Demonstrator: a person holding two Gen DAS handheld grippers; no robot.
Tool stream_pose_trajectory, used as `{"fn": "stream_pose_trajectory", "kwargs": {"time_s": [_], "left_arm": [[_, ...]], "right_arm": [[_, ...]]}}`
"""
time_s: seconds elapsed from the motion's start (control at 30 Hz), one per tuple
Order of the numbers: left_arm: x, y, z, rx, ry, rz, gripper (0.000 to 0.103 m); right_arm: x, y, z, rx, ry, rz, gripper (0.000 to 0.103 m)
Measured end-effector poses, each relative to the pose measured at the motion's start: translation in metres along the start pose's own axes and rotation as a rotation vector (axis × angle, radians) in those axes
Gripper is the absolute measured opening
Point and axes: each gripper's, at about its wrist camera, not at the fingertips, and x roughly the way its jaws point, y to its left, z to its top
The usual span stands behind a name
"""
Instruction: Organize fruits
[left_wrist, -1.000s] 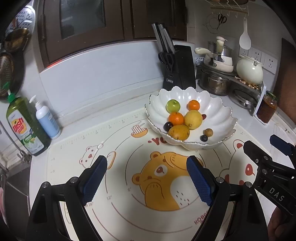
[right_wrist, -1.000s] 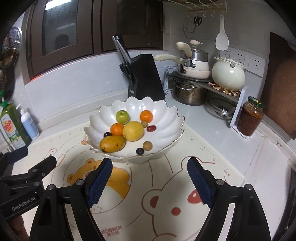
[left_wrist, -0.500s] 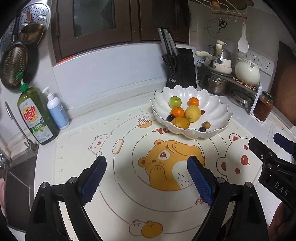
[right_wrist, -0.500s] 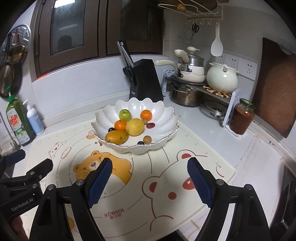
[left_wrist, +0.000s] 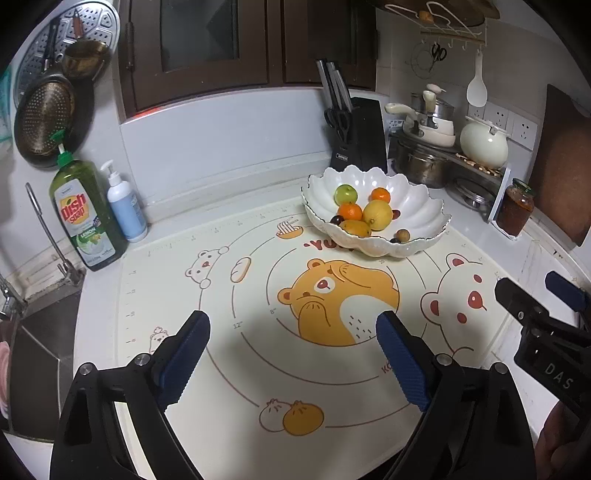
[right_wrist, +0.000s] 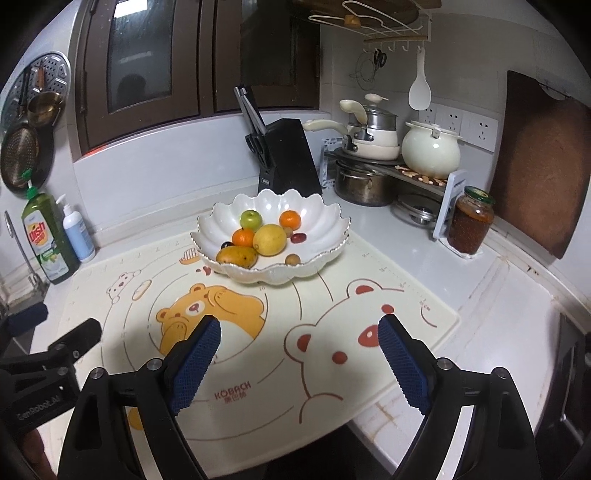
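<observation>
Steel tap (left_wrist: 44, 236) (left view only)

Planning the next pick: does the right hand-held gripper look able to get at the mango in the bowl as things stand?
Probably yes. The right hand-held gripper is open and empty over the mat, the mango lies at the near rim of the white bowl, and nothing stands between them; the lemon touching it may crowd one finger.

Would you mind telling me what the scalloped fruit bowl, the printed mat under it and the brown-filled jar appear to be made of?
The bowl looks like glazed white ceramic: glossy highlights, a thin metallic-looking rim line. The mat seems to be flexible silicone or similar: matte, lying flat, printed with bears and measuring rings. The jar appears to be clear glass, since its brown contents show through, with a green lid that may be metal; I cannot tell for sure.
</observation>
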Motion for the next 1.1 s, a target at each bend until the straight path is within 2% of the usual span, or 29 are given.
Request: {"fn": "stream_pose_trajectory", "kwargs": {"time_s": [0.2, 0.57, 1.1], "left_arm": [[-0.015, 0.006, -0.009, 0.002, -0.021, 0.027, 0.094], [-0.031, 0.005, -0.028, 0.013, -0.01, 0.024, 0.098], [-0.039, 0.004, -0.027, 0.013, -0.023, 0.029, 0.098]], "right_arm": [[-0.011, 0.004, -0.013, -0.006, 0.001, -0.005, 0.088], [-0.022, 0.001, -0.03, 0.005, 0.027, -0.01, 0.088], [-0.027, 0.001, -0.028, 0.01, 0.021, -0.008, 0.088]]}}
